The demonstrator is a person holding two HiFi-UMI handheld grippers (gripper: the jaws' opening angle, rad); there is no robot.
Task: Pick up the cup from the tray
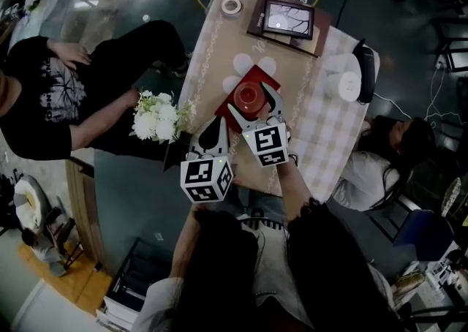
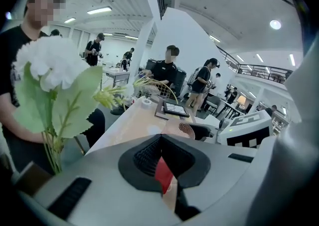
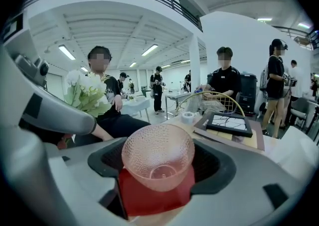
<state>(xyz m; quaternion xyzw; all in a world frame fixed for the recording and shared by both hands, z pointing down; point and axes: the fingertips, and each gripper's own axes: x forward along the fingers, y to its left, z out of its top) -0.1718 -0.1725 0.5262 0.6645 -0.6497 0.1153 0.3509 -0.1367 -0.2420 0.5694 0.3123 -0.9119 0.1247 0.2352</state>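
1. Pink, see-through and pebbled all over, the cup [image 3: 158,163] stands upright on the red tray [image 1: 259,74], which lies on the table [image 1: 219,38].
2. My right claw [image 1: 251,100] is spread wide with the cup between its jaws. A gap shows on each side, so I judge it has no grip yet.
3. My left claw [image 1: 216,123] is pinched together at the tips and carries nothing. It hangs by the tray's near left corner.
4. I judge the cup light, stiff, thin-walled and likely brittle. The dimpled skin should give my pads some bite.
5. It tapers to a small foot, so a pinch low on the slope could tip it or squeeze it upward.
6. Best hold, I think, is across the widest part just under the rim, pads level, closing gently.
7. Straight up looks free. Flowers [image 1: 156,117] stand off the table's left edge and a frame [image 1: 289,18] lies beyond the tray.
8. My left claw sits just beside the right one, so I would lift before swinging sideways.
9. The tray looks loose and may shift if I nudge it
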